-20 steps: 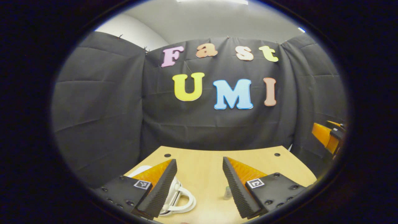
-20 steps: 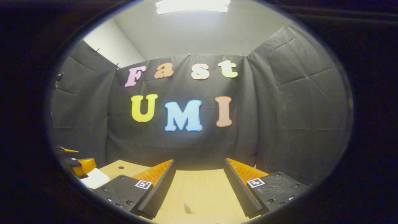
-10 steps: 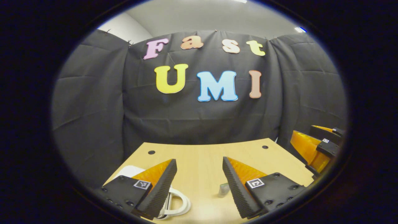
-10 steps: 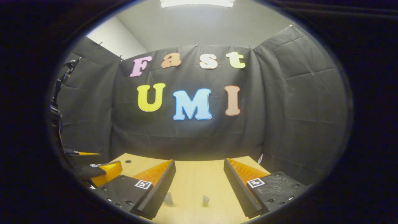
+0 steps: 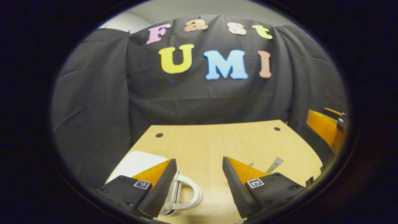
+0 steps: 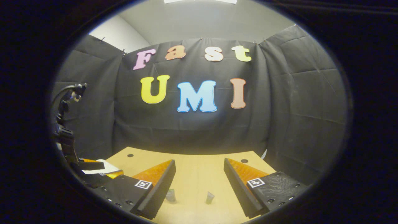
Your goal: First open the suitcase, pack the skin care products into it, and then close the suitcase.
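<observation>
Both grippers agape above table (image 5: 217,143)

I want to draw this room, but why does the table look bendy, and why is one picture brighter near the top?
Left gripper view: the fisheye lens bows the table's far edge and the booth's cloth wall; the lighting is even and dim. Right gripper view: a ceiling light glares at the top, and the small tubes between the fingers look soft and blurry.

Table (image 5: 217,143) — pale matt wood; suitcase (image 5: 136,161) — smooth white plastic.
</observation>
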{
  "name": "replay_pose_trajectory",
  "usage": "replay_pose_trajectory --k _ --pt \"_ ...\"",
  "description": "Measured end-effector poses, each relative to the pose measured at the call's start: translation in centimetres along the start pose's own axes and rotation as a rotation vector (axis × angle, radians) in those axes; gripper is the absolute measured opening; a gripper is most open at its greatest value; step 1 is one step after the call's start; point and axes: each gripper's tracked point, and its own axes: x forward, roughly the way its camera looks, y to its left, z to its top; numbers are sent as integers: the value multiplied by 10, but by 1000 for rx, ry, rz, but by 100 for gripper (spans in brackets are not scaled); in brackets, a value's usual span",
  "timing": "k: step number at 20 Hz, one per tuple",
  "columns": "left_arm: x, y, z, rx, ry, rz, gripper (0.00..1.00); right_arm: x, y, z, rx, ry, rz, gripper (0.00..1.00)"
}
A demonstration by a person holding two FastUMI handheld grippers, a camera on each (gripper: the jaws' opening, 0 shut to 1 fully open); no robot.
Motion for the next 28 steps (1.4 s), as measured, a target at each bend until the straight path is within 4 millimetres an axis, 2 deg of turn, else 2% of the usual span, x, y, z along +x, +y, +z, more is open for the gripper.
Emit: replay_pose_trajectory --k 2,5,10,12,14,15,17,20,22,24,26,28 --pt "21 9 -36 27 116 38 96 0 -6 -4 0 13 -10 95" --pt "51 7 -89 77 282 56 98 -1 -18 -12 1 47 -29 95" --pt "85 16 -136 105 412 93 97 -15 -54 -19 0 74 -107 94" --pt "90 20 -151 90 462 110 89 -19 -69 -20 5 78 -145 94" --pt "90 20 -166 47 526 107 66 -21 -80 -25 17 97 -172 95" --pt "89 16 -174 25 558 88 29 -21 -83 -26 25 105 -181 95" --pt "87 17 -169 18 548 52 26 -22 -86 -27 40 111 -189 95" --pt "83 13 -158 43 534 18 16 -22 -83 -28 37 109 -185 94" --pt "77 3 -149 19 524 -28 15 -19 -78 -31 36 110 -170 95" --pt "71 4 -135 50 497 -48 15 -16 -69 -33 41 116 -149 94" --pt "67 20 -110 105 441 -43 15 -13 -61 -35 42 118 -130 95" --pt "47 38 -70 131 374 -20 15 -10 -54 -38 44 122 -113 95"
